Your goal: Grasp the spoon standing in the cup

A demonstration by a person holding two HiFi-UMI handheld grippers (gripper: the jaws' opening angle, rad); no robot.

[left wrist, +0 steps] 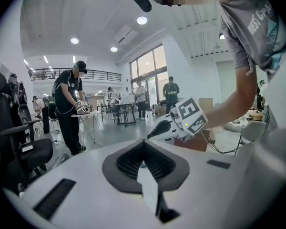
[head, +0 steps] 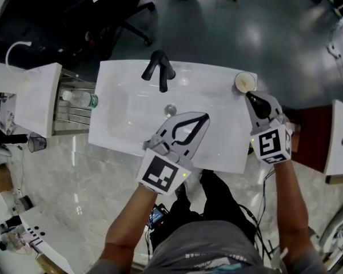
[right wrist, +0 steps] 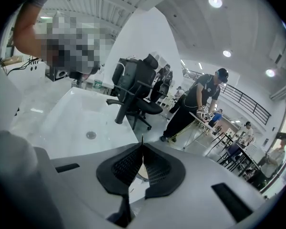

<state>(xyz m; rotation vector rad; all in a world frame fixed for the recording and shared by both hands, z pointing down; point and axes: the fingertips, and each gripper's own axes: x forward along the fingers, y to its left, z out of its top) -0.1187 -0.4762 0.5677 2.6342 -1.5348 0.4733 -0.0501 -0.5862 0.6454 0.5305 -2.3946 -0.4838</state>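
Note:
A pale cup (head: 244,82) stands on the back right corner of the white sink top (head: 217,141). My right gripper (head: 249,95) points at the cup's near rim with its jaws closed together. In the right gripper view the tips (right wrist: 142,147) meet, a thin sliver of the spoon handle (right wrist: 142,139) sticks up between them, and part of the cup's rim (right wrist: 139,174) shows below. The spoon's bowl is hidden. My left gripper (head: 204,117) hovers over the basin with its tips touching and nothing held; its own view (left wrist: 144,142) shows the same.
A black faucet (head: 159,68) stands at the back of the basin, and the drain (head: 170,109) lies just in front of it. A water bottle (head: 80,99) lies on a rack left of the sink. A black office chair (head: 120,10) stands beyond. People stand at tables in the background.

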